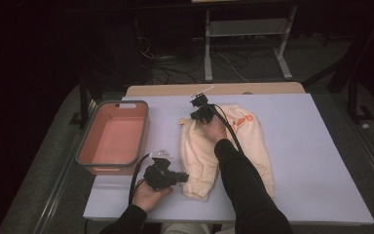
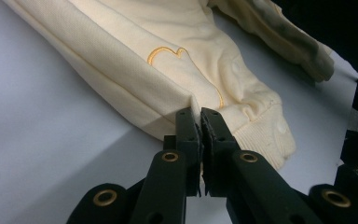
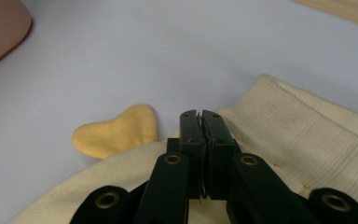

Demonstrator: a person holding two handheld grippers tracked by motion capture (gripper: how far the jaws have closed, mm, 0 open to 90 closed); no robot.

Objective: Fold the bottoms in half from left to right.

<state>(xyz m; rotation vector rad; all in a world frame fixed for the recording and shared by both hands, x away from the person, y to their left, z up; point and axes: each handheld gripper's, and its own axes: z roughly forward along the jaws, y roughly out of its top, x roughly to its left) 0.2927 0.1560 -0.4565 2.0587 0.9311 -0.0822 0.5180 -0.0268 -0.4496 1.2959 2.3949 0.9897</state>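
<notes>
Tabletop: a pale lilac sheet [image 1: 311, 161] covers it, with a strip of bare wood along the far edge.
Room: dark around the tabletop; cables and a white metal frame [image 1: 246, 34] stand on the floor beyond.
Bin: a pink tub [image 1: 113, 137] sits at the left edge of the tabletop, just beside the garment's left side but apart from it.
Open room: the right part of the sheet lies bare out to its edge; a narrow bare band runs along the near edge.
Garment: a cream sweatshirt [image 1: 226, 148] lies folded lengthwise near the middle of the tabletop, an orange patch at its far right corner and a small yellow ear-shaped flap [image 3: 116, 130] sticking out at the far left.
Left tongs [image 1: 182, 178]: pressed together, pinching the folded near-left edge of the sweatshirt [image 2: 186, 98].
Right tongs [image 1: 195, 116]: pressed together at the far ribbed edge [image 3: 307, 135], just beside the flap; they probably nip the cloth, though the tips hide the contact.
</notes>
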